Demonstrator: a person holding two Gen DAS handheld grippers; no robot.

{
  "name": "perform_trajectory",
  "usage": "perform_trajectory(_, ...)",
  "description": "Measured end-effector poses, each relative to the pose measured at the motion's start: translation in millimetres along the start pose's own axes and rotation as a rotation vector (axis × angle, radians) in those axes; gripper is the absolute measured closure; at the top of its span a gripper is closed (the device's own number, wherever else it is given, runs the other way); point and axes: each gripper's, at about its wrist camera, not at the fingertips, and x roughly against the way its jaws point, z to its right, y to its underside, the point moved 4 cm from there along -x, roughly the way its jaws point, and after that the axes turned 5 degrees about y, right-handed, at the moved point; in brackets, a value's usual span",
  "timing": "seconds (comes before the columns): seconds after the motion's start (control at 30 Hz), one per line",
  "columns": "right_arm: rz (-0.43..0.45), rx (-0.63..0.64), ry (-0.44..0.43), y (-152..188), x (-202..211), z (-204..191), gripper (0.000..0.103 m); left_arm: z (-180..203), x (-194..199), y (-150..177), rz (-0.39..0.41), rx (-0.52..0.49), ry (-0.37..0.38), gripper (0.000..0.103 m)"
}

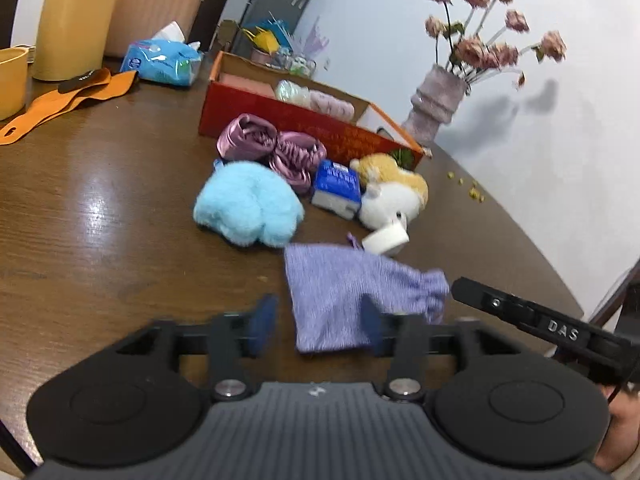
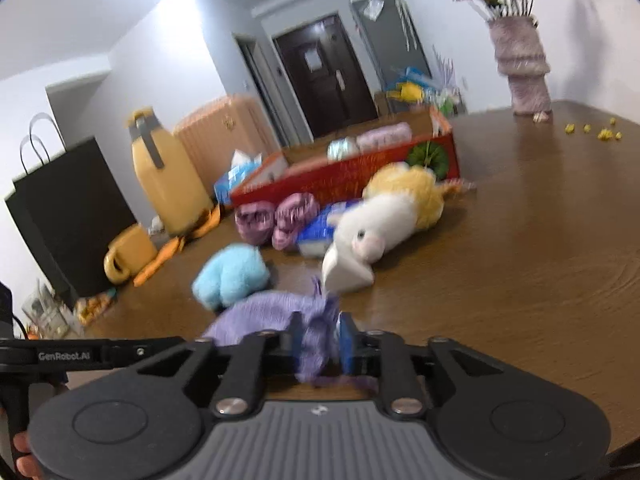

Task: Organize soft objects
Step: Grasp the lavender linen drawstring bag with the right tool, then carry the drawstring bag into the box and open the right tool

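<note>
While our right gripper (image 2: 320, 340) pinches the purple pouch (image 1: 344, 296) and our left gripper (image 1: 316, 320) stands open, the loose cloth could slip out near the table (image 1: 100, 200) edge.

The left gripper (image 1: 318, 322) sits low in its frame, fingers apart. The right gripper (image 2: 320, 340) pinches the purple pouch (image 2: 280, 316).
</note>
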Motion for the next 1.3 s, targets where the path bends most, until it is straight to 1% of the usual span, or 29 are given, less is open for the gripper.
perform_trajectory(0.07,0.009,-0.008,0.007,-2,-6,1,0.070,2,-7,-4,-0.003,-0.005,0.000,0.049)
perform_trajectory(0.17,-0.011,-0.030,0.006,-3,-21,1,0.068,-3,-20,-7,-0.017,0.016,-0.012,0.048)
perform_trajectory(0.23,-0.023,-0.038,-0.009,-3,-32,-2,0.068,-6,-27,-7,-0.032,0.034,0.011,0.048)
perform_trajectory(0.3,-0.043,-0.030,0.000,0,-39,-4,0.069,-7,-32,-6,-0.051,0.041,0.024,0.049)
perform_trajectory(0.37,-0.063,-0.022,0.000,3,-45,-4,0.076,-8,-33,-5,-0.060,0.042,0.037,0.049)
perform_trajectory(0.4,-0.067,-0.020,-0.002,5,-45,-5,0.076,-9,-33,-4,-0.062,0.040,0.039,0.049)
perform_trajectory(0.43,-0.068,-0.018,-0.005,6,-46,-5,0.078,-9,-33,-4,-0.063,0.039,0.044,0.051)
perform_trajectory(0.47,-0.071,-0.019,-0.008,6,-46,-4,0.080,-10,-33,-3,-0.065,0.042,0.049,0.058)
perform_trajectory(0.5,-0.073,-0.020,-0.013,6,-45,-4,0.080,-11,-32,-3,-0.067,0.044,0.060,0.071)
perform_trajectory(0.57,-0.073,-0.022,-0.020,7,-44,-3,0.083,-10,-31,-3,-0.069,0.040,0.076,0.079)
perform_trajectory(0.6,-0.073,-0.022,-0.020,7,-44,-3,0.083,-8,-30,-2,-0.064,0.030,0.076,0.086)
perform_trajectory(0.63,-0.072,-0.023,-0.019,8,-43,-3,0.084,-5,-29,-2,-0.061,0.018,0.077,0.088)
perform_trajectory(0.7,-0.069,-0.025,-0.015,8,-41,-3,0.085,-1,-26,-1,-0.059,0.001,0.082,0.092)
perform_trajectory(0.77,-0.063,-0.016,-0.014,8,-37,-5,0.086,3,-22,0,-0.049,-0.018,0.084,0.094)
perform_trajectory(0.97,-0.019,0.027,-0.018,2,-23,-13,0.087,16,-7,-5,-0.002,-0.065,0.094,0.094)
perform_trajectory(1.07,0.006,0.052,-0.031,-9,-20,-17,0.087,20,-3,-18,0.028,-0.095,0.101,0.094)
perform_trajectory(1.13,0.024,0.059,-0.048,-24,-21,-19,0.087,21,-3,-33,0.053,-0.119,0.104,0.094)
perform_trajectory(1.2,0.047,0.069,-0.066,-45,-25,-21,0.088,21,-7,-53,0.076,-0.137,0.109,0.094)
perform_trajectory(1.3,0.095,0.125,-0.070,-86,-42,-30,0.088,20,-19,-91,0.119,-0.185,0.100,0.094)
